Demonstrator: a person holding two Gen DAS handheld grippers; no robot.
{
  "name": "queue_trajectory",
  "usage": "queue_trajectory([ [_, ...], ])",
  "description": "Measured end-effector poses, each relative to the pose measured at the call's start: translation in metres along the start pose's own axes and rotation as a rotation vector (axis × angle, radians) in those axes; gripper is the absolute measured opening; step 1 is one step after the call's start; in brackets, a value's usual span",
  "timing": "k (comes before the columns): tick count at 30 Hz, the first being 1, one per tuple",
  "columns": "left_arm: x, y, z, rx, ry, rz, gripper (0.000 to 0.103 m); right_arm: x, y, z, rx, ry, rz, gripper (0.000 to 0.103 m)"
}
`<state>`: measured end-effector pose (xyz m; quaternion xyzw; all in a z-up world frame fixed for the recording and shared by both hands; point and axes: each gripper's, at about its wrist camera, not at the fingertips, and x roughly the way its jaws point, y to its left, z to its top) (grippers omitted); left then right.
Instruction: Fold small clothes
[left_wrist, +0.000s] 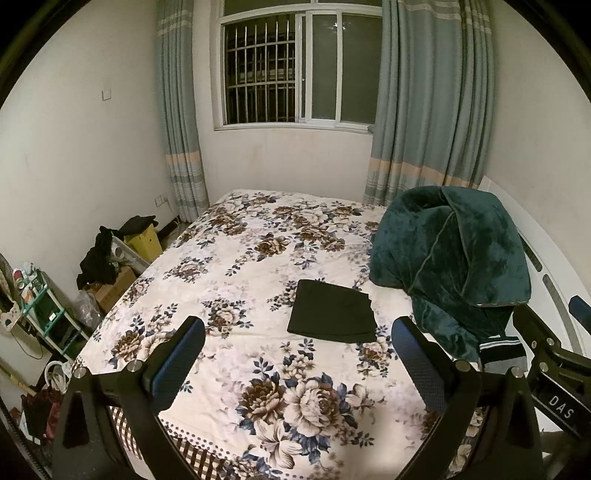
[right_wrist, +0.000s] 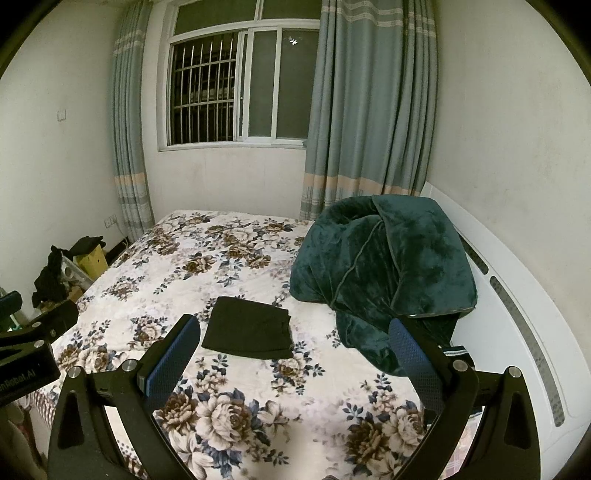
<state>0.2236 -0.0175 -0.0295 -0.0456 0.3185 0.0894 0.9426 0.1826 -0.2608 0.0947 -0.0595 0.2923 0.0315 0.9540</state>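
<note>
Folded black garment (left_wrist: 332, 313) flat on floral bed (left_wrist: 236, 266) — both tongs (left_wrist: 297, 363) (right_wrist: 291, 360) apparently agape, empty.

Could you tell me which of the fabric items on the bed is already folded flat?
The small black garment, a neat flat rectangle mid-bed; the dark green plush blanket sits heaped.

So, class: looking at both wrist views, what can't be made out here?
- Striped garment: left wrist view, mostly under the green blanket; right wrist view, behind the right claw.
- Folded black garment: type unclear, folded shut.
- Floor clutter: too dim.
- Bed near edge: behind the left claw.
</note>
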Motion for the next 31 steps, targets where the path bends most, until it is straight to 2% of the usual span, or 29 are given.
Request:
queue_trajectory([
  [31,-0.0061,0.0034,-0.0023,-0.006,-0.006,0.011,0.103,0.0042,-0.0031,-0.0003,-0.001,-0.001,0.008,0.103],
])
